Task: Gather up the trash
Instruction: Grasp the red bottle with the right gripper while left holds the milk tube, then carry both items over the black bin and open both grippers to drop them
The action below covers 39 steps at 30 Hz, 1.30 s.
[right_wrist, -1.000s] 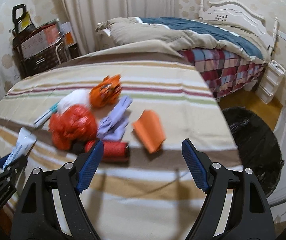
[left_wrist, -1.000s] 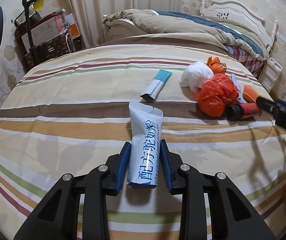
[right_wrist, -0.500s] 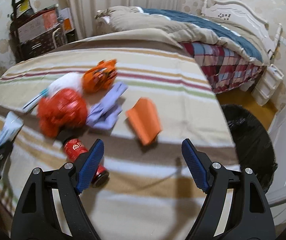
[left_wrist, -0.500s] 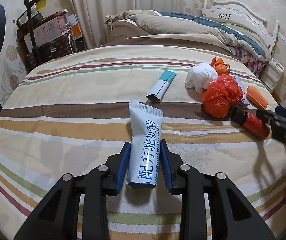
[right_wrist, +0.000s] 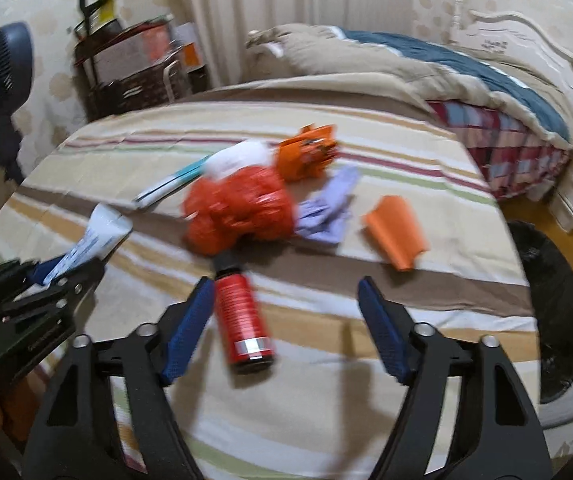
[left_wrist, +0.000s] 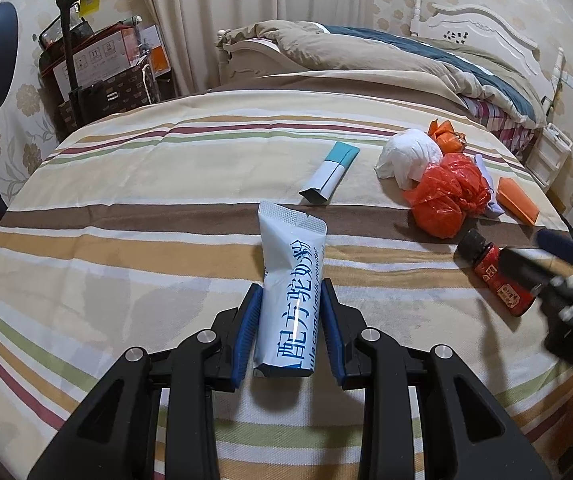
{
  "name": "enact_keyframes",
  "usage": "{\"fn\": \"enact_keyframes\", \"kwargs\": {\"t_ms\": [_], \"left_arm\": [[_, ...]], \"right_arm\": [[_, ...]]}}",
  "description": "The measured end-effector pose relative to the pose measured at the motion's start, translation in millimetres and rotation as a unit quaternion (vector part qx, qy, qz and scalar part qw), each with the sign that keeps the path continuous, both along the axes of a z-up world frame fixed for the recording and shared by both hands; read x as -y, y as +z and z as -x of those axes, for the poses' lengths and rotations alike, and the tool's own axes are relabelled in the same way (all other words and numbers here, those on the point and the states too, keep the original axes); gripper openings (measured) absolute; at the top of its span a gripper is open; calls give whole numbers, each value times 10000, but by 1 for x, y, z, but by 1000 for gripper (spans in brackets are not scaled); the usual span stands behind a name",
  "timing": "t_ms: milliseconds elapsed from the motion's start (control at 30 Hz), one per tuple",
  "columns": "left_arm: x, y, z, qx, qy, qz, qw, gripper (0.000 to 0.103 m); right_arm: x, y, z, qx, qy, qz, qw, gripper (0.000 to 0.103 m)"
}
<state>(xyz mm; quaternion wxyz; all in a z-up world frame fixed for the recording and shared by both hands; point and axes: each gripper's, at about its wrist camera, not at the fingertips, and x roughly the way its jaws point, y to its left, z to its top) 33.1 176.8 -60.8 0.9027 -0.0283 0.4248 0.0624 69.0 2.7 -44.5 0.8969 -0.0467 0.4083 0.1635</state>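
My left gripper (left_wrist: 291, 326) is shut on a white milk-powder sachet (left_wrist: 290, 284) with blue print, held over the striped bedspread (left_wrist: 126, 240). The sachet (right_wrist: 86, 240) and left gripper (right_wrist: 52, 280) also show at the left of the right wrist view. My right gripper (right_wrist: 286, 328) is closing around a small red bottle (right_wrist: 242, 316) with a black cap that lies on the bed; the bottle is beside the left pad, with a wide gap to the right pad. In the left wrist view the red bottle (left_wrist: 496, 274) lies at the right, partly behind the right gripper (left_wrist: 558, 264).
Beyond the bottle lie a crumpled red plastic bag (right_wrist: 238, 208), a white wad (left_wrist: 408, 156), an orange wrapper (right_wrist: 308, 152), a lilac scrap (right_wrist: 330, 208), an orange box (right_wrist: 396, 232) and a teal-white packet (left_wrist: 330, 172). A black bin bag (right_wrist: 546, 304) is on the floor right of the bed.
My right gripper has swung left over the bed so the red bottle now lies between its jaws, which have narrowed. The left gripper and sachet have not moved.
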Motion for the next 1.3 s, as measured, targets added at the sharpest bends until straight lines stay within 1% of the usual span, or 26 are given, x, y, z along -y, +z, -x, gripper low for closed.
{"fn": "enact_keyframes", "kwargs": {"t_ms": [100,200,267,367,433,733,867,1067,1300], "left_arm": [[0,0,0,6,11,19,10000,32],[0,0,1,12,12,29,10000,32],[0,0,1,13,12,25,10000,32],[0,0,1,14,13,24,10000,32],[0,0,1,13,13,26,10000,32],[1,2,2,43,-14,63,10000,32],[6,8,6,166,-30,17,9999,32],[17,13,10,259,-67,118,9996,31],[46,24,11,433,-322,220,9983,31]], "right_arm": [[-12,-9,-2,-121,139,56,9998,55],[-15,-13,-4,-220,167,65,9996,45],[-15,-12,-5,-225,170,45,9996,44],[-14,-13,-5,-208,148,46,9997,35],[-14,-12,-3,-201,169,42,9996,26],[-6,-11,5,-215,199,-66,9995,24],[3,-9,9,-194,126,-153,9996,24],[24,0,16,-61,-75,-290,9995,24],[59,12,21,127,-462,-407,9980,24]]}}
